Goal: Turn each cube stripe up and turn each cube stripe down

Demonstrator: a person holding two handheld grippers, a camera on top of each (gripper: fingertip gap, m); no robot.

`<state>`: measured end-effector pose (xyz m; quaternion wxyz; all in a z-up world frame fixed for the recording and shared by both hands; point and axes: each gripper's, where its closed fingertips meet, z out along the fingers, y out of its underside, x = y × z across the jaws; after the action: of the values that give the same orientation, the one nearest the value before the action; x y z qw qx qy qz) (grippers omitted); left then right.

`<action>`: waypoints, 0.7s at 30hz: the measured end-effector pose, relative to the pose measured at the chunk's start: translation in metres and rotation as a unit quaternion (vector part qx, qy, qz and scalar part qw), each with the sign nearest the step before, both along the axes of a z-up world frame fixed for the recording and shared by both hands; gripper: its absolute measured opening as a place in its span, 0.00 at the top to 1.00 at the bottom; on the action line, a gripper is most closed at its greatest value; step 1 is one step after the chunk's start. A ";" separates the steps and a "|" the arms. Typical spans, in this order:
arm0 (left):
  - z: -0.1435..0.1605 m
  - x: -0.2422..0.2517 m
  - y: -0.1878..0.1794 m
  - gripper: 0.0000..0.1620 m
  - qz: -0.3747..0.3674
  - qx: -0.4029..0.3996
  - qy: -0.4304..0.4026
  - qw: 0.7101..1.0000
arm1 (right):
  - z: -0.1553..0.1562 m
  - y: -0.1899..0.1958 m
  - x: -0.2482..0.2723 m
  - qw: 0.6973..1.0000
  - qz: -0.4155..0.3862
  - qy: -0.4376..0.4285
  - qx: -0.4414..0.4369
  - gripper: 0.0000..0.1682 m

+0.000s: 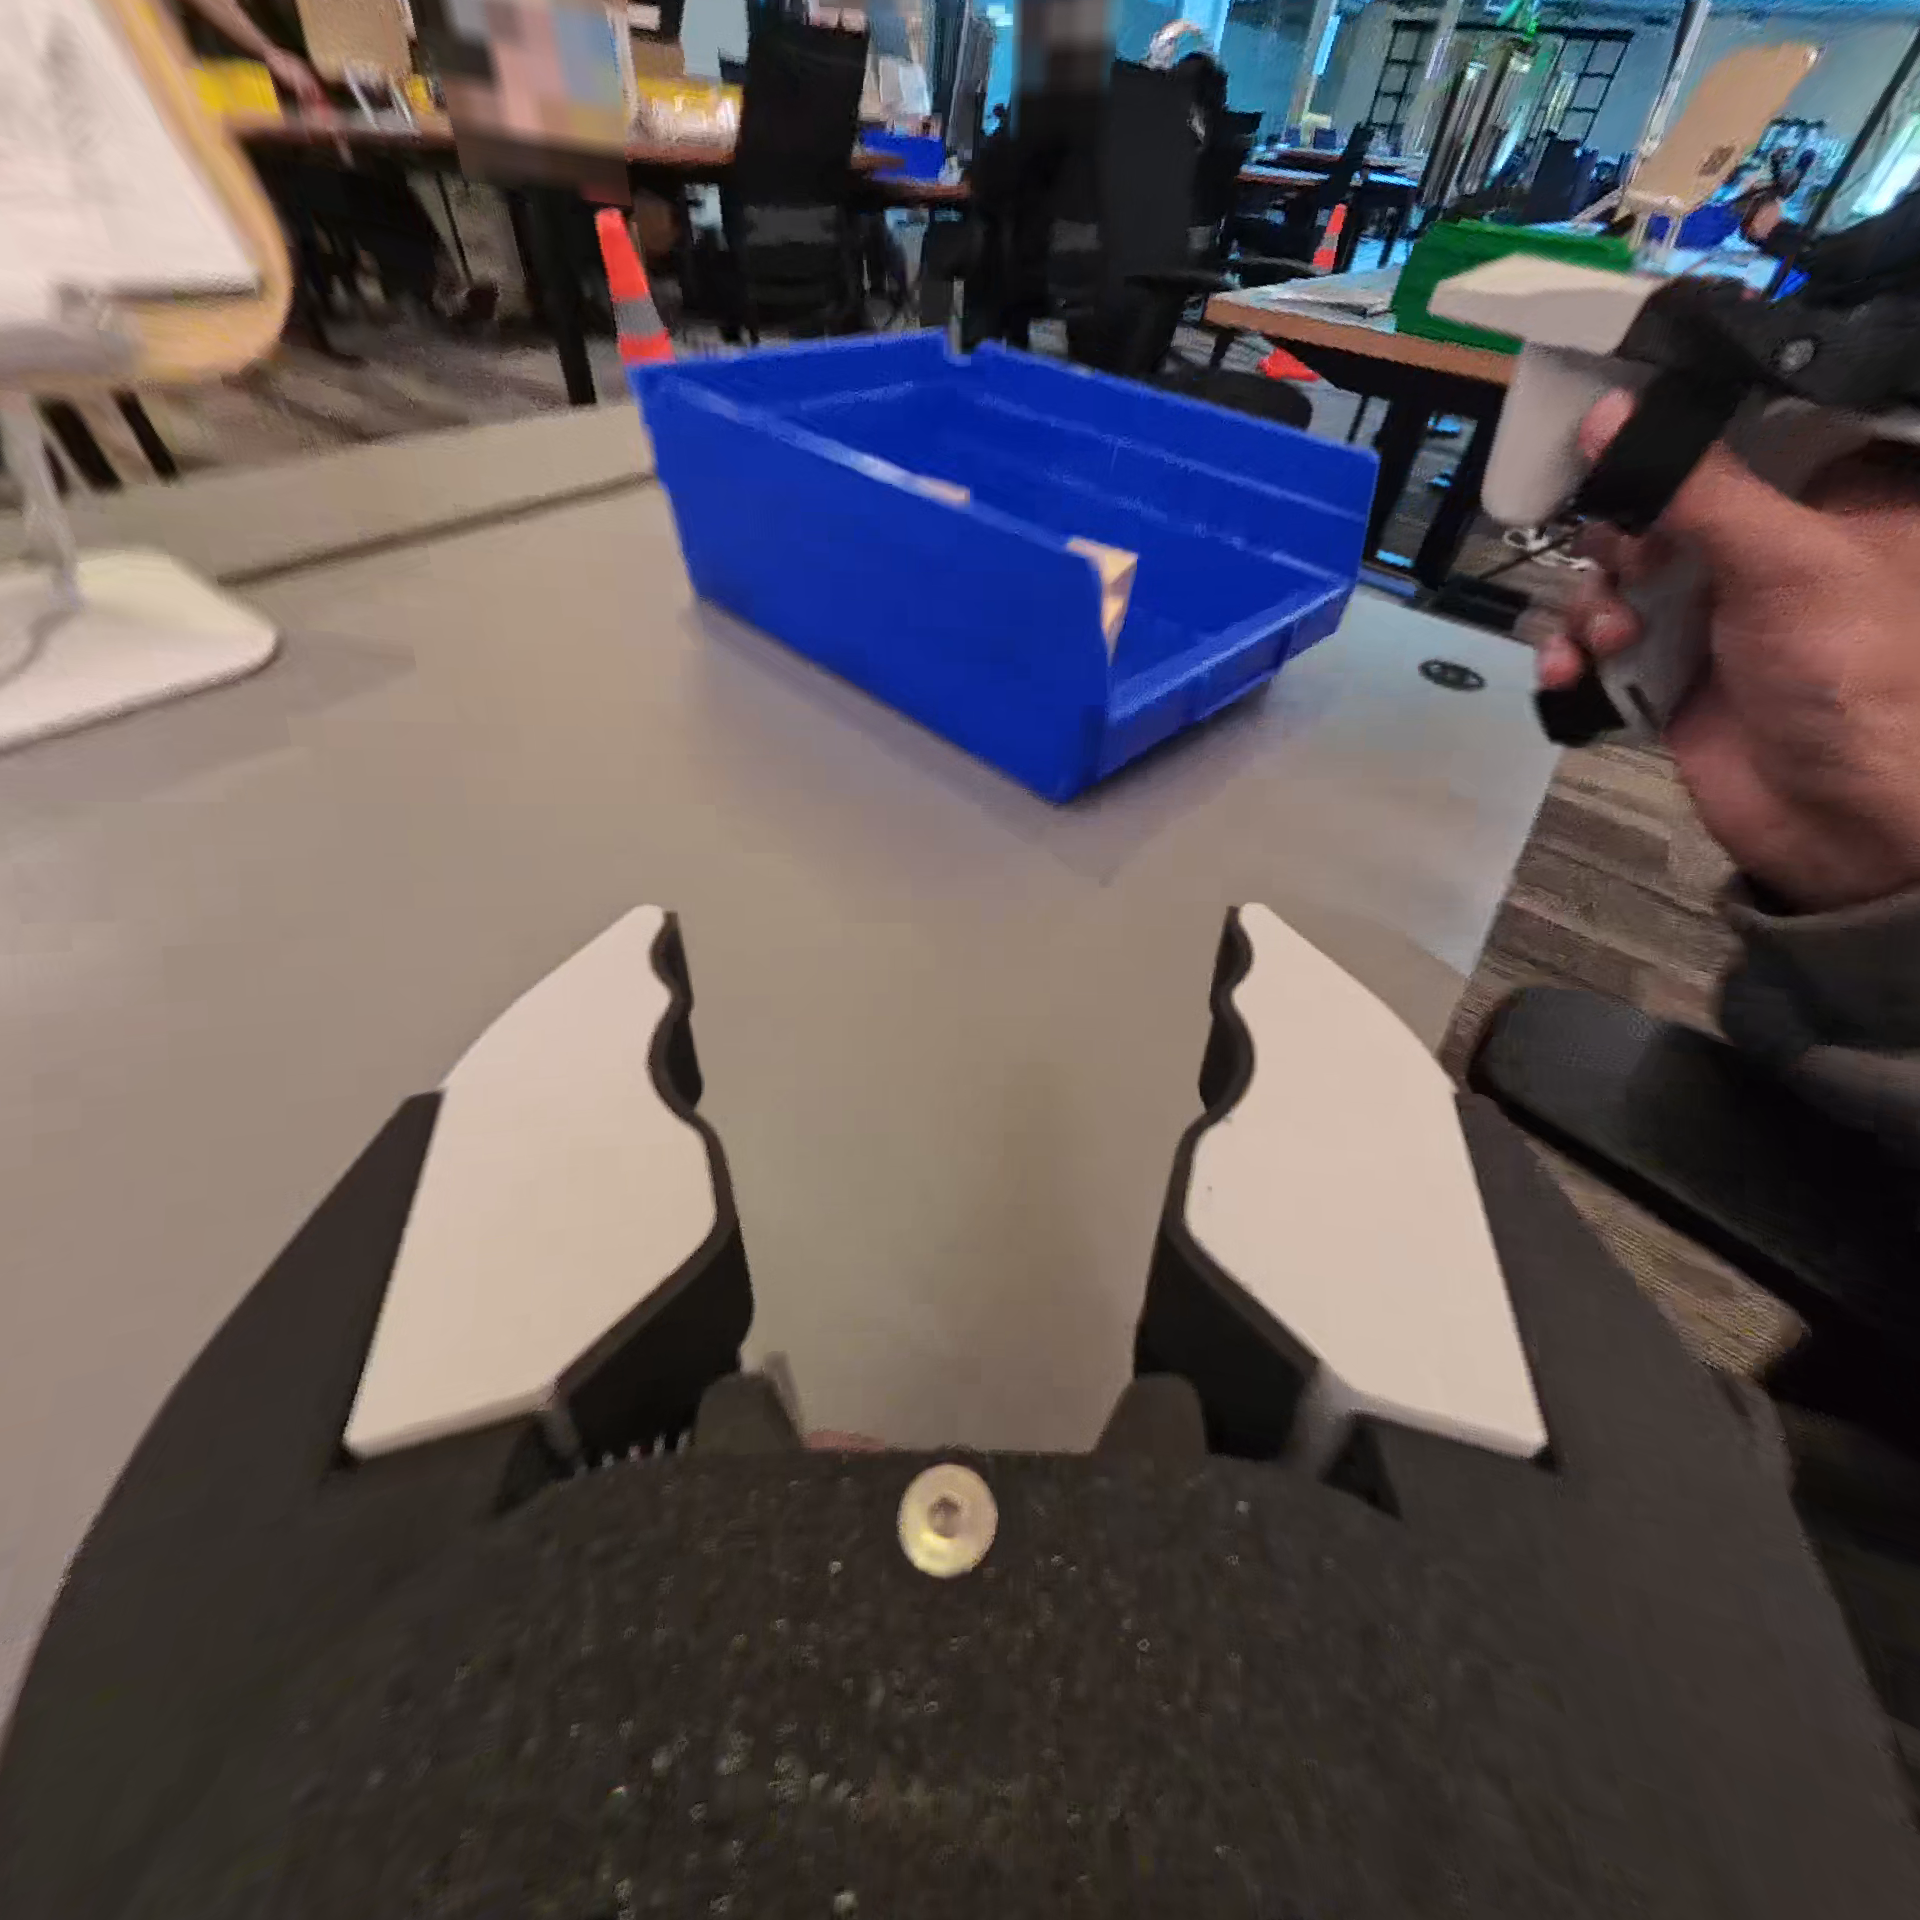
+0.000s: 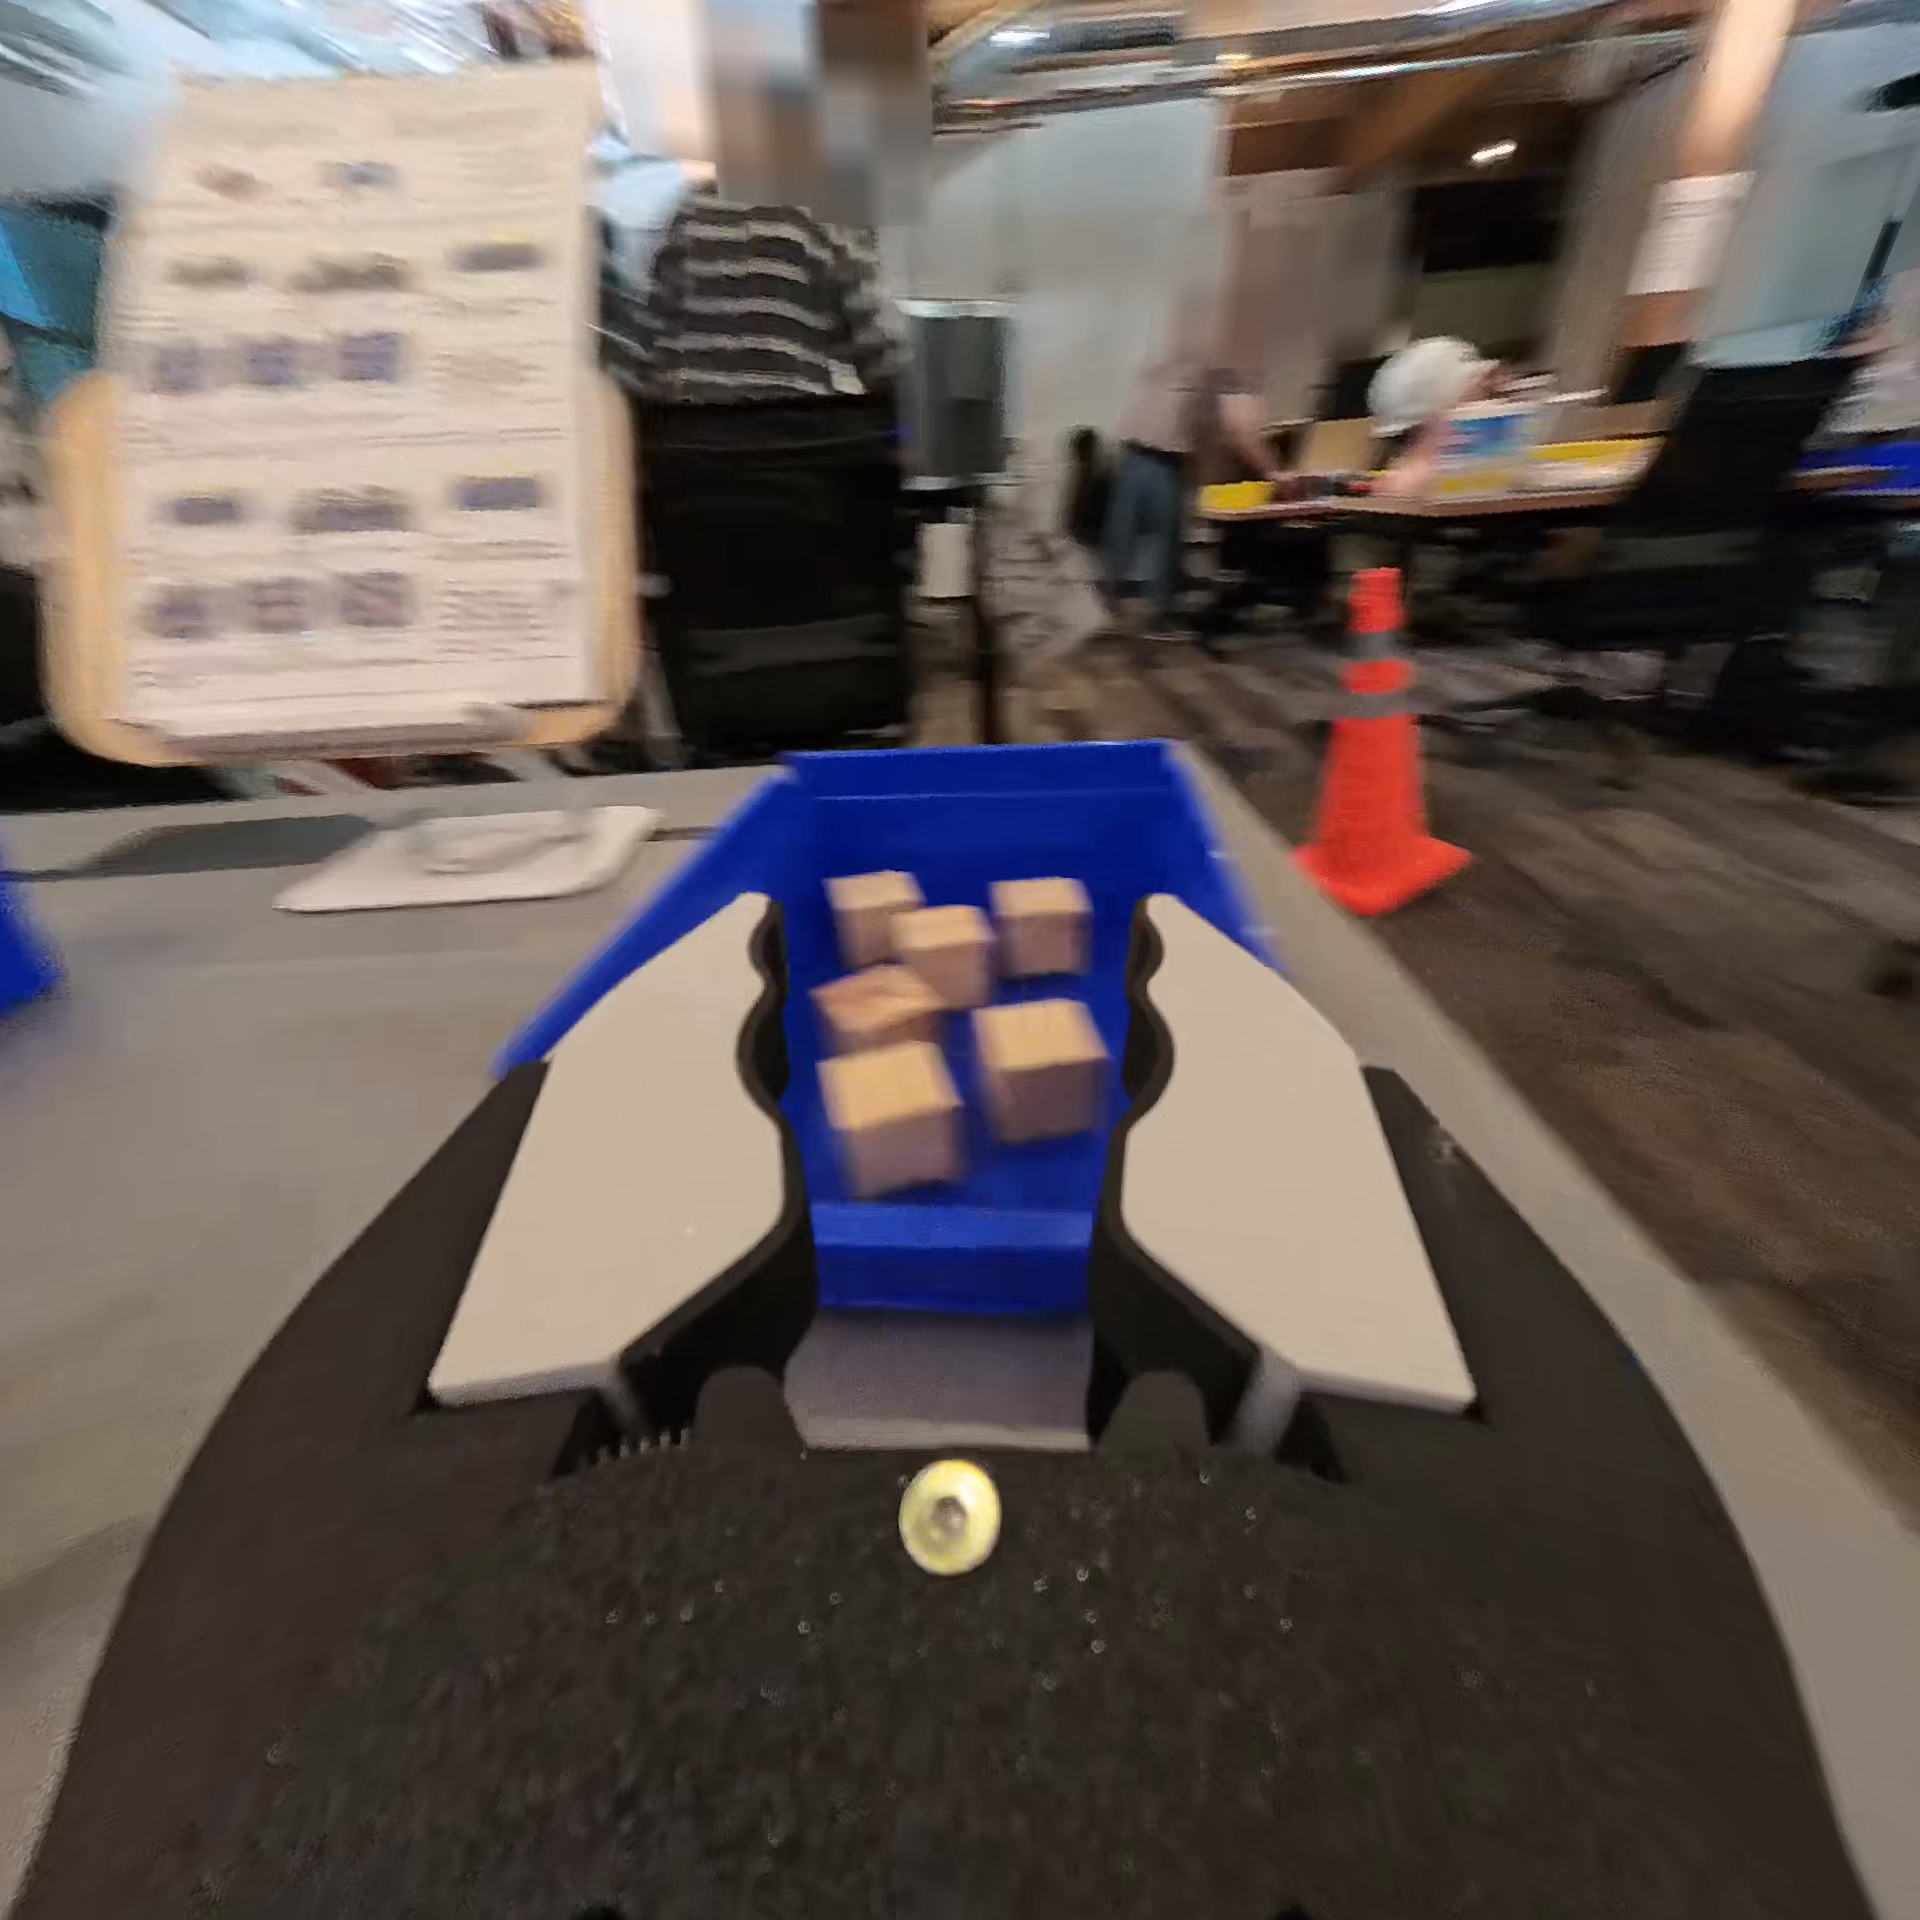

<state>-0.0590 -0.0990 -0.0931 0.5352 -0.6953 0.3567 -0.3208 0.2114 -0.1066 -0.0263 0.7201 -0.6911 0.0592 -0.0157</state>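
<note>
In the left wrist view, your left gripper [image 1: 951,925] is hovering over the bare grey table [image 1: 416,831], its tongs standing wide apart with nothing between them. A blue bin [image 1: 987,551] is sitting at twelve o'clock, well beyond the fingertips, turned at an angle so one corner is pointing toward you. Only slivers of wooden cubes [image 1: 1107,582] are peeking above its side wall. At two o'clock your right hand [image 1: 1766,675] is gripping the handle of the right gripper [image 1: 1538,312], off the table's edge; you cannot tell its jaw state here. An orange cone [image 1: 629,291] is standing on the floor at eleven o'clock.

In the right wrist view, which is blurring, your right gripper [image 2: 951,914] is aiming straight into the blue bin [image 2: 945,1257], tongs apart and empty. Six wooden cubes [image 2: 894,1132] are lying in the bin at twelve o'clock, clustered close together; any stripes are too blurred to make out. A paper board [image 2: 353,395] is standing at ten o'clock, an orange cone [image 2: 1371,769] at two.
</note>
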 end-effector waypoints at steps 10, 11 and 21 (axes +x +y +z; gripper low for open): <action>-0.020 0.169 0.084 0.80 0.171 -0.036 0.092 0.980 | -0.082 0.021 0.070 0.986 -0.061 0.032 -0.149 0.60; -0.026 0.169 0.091 0.88 0.182 -0.058 0.098 0.977 | -0.089 0.027 0.073 0.985 -0.060 0.031 -0.160 0.61; -0.027 0.123 0.107 0.96 0.218 -0.067 0.115 0.967 | -0.097 0.058 0.035 0.971 0.003 0.094 -0.220 0.97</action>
<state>0.0635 0.0082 -0.1202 0.4997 -0.8227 0.2336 -0.1372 0.2465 -0.0482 -0.1231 0.5418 -0.8311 0.1192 0.0386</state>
